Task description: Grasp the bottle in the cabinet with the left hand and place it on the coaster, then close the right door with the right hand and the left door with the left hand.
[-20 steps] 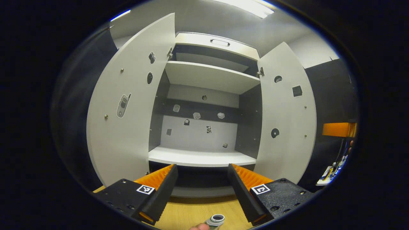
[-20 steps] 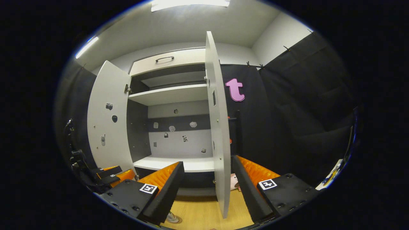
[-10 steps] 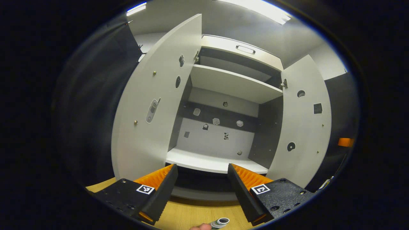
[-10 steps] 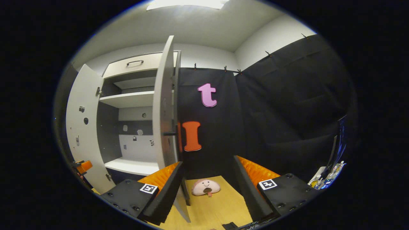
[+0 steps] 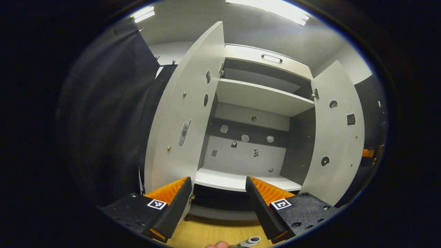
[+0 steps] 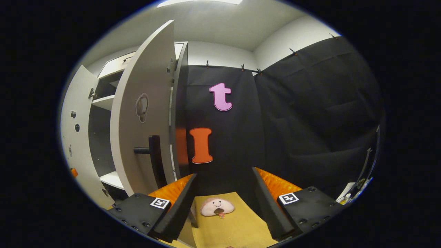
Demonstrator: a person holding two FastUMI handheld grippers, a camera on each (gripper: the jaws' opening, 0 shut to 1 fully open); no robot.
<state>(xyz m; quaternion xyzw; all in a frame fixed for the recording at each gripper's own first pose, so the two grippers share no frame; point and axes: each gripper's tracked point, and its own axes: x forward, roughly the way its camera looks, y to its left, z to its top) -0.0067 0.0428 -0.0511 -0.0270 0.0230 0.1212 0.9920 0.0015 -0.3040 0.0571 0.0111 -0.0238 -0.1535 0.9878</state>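
The white cabinet stands with both doors wide open. In the left gripper view its left door and right door flank a bare lower shelf. My left gripper is open in front of that shelf, holding nothing. The bottle's open top pokes in at the bottom edge beside a fingertip. My right gripper is open, just right of the right door's outer face and its black handle, touching neither.
A pink plush toy lies on the wooden table between my right fingers, near the black cloth wall. The upper shelf carries nothing. The right gripper shows small past the right door.
My right gripper has swung around the right door's edge to its outer side, so the handle now shows. The left gripper view has turned left; the bottle top slid right along the bottom edge.
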